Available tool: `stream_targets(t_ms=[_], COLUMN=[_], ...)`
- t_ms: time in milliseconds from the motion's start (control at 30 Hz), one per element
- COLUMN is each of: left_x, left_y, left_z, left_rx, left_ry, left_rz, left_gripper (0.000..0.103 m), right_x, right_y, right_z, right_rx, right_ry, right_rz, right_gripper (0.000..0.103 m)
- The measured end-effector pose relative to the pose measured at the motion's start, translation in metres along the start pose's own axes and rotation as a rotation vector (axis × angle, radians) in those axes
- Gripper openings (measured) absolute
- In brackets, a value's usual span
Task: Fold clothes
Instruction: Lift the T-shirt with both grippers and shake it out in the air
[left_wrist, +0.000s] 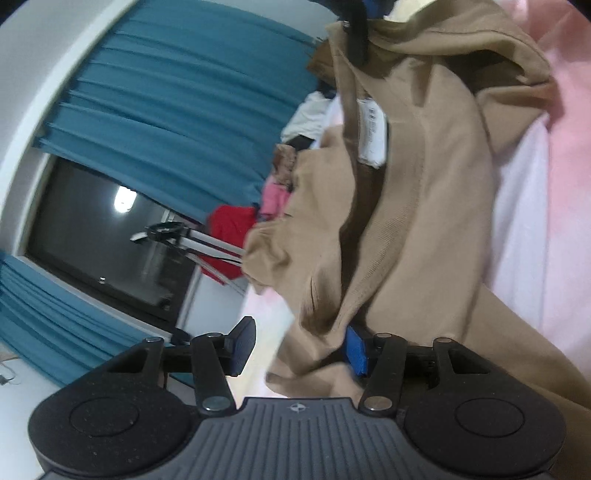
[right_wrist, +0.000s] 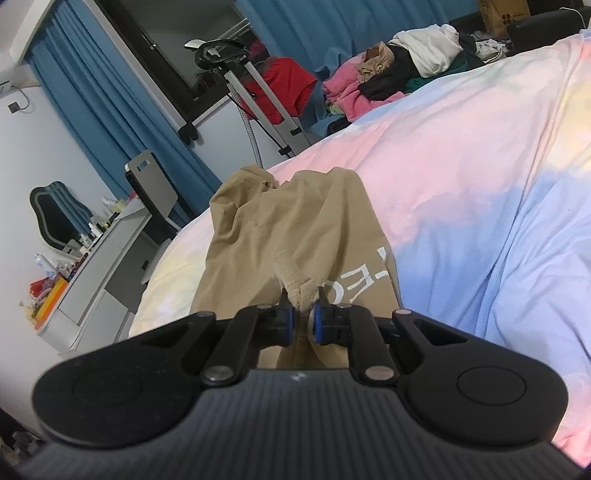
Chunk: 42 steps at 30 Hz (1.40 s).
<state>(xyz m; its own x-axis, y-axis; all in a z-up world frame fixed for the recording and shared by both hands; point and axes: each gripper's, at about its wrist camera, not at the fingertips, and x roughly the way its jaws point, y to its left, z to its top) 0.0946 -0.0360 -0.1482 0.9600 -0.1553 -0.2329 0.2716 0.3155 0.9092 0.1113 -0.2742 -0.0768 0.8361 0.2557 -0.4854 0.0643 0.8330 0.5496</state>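
Note:
A tan sweatshirt (right_wrist: 288, 229) with white lettering lies partly lifted over the pastel bed cover (right_wrist: 461, 166). My right gripper (right_wrist: 302, 317) is shut on a ribbed edge of it, the cloth pinched between the blue pads. In the left wrist view the same tan sweatshirt (left_wrist: 424, 206) hangs in folds, its white label (left_wrist: 371, 129) showing. My left gripper (left_wrist: 299, 347) is open, jaws wide apart; cloth drapes against its right pad (left_wrist: 356, 350), while the left pad (left_wrist: 242, 345) is bare. A black finger of the right gripper (left_wrist: 356, 37) grips the sweatshirt at the top of that view.
A heap of mixed clothes (right_wrist: 399, 74) sits at the bed's far edge. Beside the bed stand a garment steamer pole (right_wrist: 251, 92) with a red garment (right_wrist: 284, 88), a grey dresser (right_wrist: 107, 258) crowded with small items, blue curtains (right_wrist: 110, 122) and a dark window (left_wrist: 103, 236).

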Motion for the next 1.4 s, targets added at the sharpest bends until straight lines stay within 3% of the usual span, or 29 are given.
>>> stream_targets(t_ms=[100,333,500,600,667,800,867,1067,1267,1400], left_x=[0.010,0.023,0.017,-0.011,-0.042,-0.104,-0.134,-0.212,-0.273,-0.300], left_y=[0.009,0.026,0.064,0.098,0.120,0.174,0.204,0.313,0.415,0.467], left_z=[0.005,0.003,0.003,0.005,0.007,0.020,0.032,0.067,0.101,0.119], left_rx=[-0.082,-0.278,-0.539,-0.773,-0.930,-1.124,-1.177,-1.263,-1.245,-1.230], left_ry=[0.027,0.057,0.037,-0.013,-0.065,-0.194,-0.248,-0.384,-0.453,-0.473], left_rz=[-0.032,-0.152,-0.110,-0.060,-0.023,0.068,0.129,0.250,0.275,0.259], left_gripper=[0.051,0.013,0.009,0.008,0.007,0.007,0.007,0.007,0.007,0.007], right_x=[-0.003,0.002,0.003,-0.017,-0.044,-0.097,-0.130,-0.226,-0.319,-0.347], right_y=[0.003,0.001,0.009,0.033,0.050,0.083,0.102,0.160,0.210,0.225], right_z=[-0.001,-0.006,-0.008,-0.009,-0.004,0.008,0.018,0.068,0.117,0.145], right_rx=[-0.013,-0.067,-0.130,-0.268,-0.299,-0.359,-0.377,-0.422,-0.464,-0.461], right_ry=[-0.006,0.002,-0.049,-0.182,-0.278,-0.472,-0.564,-0.731,-0.834,-0.826], right_rz=[0.008,-0.031,-0.086,-0.123,-0.100,-0.055,-0.014,0.084,0.161,0.189], right_gripper=[0.014,0.014,0.014,0.014,0.014,0.014,0.014,0.014,0.014,0.014])
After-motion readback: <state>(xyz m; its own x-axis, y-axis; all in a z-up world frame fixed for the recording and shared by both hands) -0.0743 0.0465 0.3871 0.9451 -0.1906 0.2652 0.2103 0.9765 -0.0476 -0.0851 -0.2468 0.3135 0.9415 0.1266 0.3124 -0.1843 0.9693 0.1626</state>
